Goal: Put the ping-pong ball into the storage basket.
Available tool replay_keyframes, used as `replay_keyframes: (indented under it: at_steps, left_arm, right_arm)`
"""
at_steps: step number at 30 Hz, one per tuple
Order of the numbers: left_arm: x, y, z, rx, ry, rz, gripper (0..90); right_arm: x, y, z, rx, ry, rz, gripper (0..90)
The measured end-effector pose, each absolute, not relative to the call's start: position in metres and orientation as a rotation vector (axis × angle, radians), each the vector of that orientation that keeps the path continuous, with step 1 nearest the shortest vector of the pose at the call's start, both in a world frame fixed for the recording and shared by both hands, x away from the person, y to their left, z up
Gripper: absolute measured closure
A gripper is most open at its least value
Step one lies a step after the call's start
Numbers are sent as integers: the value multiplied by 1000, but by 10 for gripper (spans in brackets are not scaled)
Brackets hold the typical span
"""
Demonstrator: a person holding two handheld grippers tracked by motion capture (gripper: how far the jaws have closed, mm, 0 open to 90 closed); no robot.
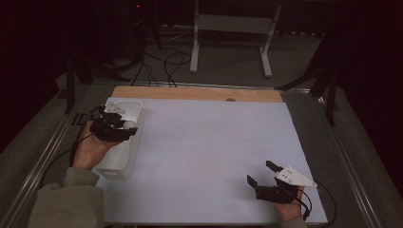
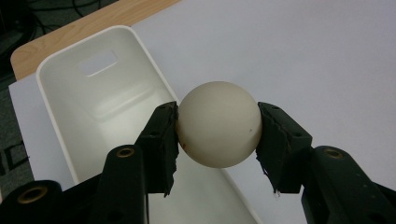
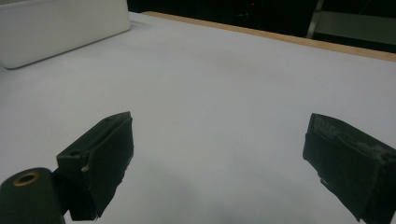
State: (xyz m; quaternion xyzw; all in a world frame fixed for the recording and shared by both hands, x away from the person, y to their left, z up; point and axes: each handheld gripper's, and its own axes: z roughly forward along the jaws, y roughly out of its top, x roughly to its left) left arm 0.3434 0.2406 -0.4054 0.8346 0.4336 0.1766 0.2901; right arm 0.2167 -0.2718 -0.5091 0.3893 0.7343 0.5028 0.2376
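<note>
A cream-white ball (image 2: 218, 124) sits clamped between the two black jaws of my left gripper (image 2: 217, 135), which is shut on it. In the high view the left gripper (image 1: 124, 127) holds the ball (image 1: 129, 125) above the right edge of a white rectangular bin (image 1: 121, 161) at the table's left. The bin's hollow (image 2: 100, 100) with a handle slot lies just below and left of the ball. My right gripper (image 1: 260, 173) rests open near the table's front right, jaws wide apart with nothing between them; its pads (image 3: 105, 158) hover over the bare white sheet.
A white sheet (image 1: 209, 152) covers the table, with a wooden strip (image 1: 199, 93) along the far edge. The bin's side (image 3: 60, 25) stands far off in the right gripper view. Metal rails run along both sides. Cables and a white stand lie on the floor beyond.
</note>
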Motion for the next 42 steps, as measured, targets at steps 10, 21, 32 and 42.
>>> replay_keyframes:
  at_steps: [10,21,32,42]
  left_arm:
    - [344,245,-408,2223,1182,465,515]
    - [343,251,-411,2216,1204,460,515]
    - [344,254,-417,2228,1229,463,514]
    - [345,258,-421,2227,1247,458,514]
  right_arm:
    - [217,-272,-509,1067,2013,1377,85]
    - [217,-272,-509,1067,2014,1376,85]
    - [217,-272,-509,1066,2012,1377,85]
    - [217,-272,-509,1065,2012,1376,85]
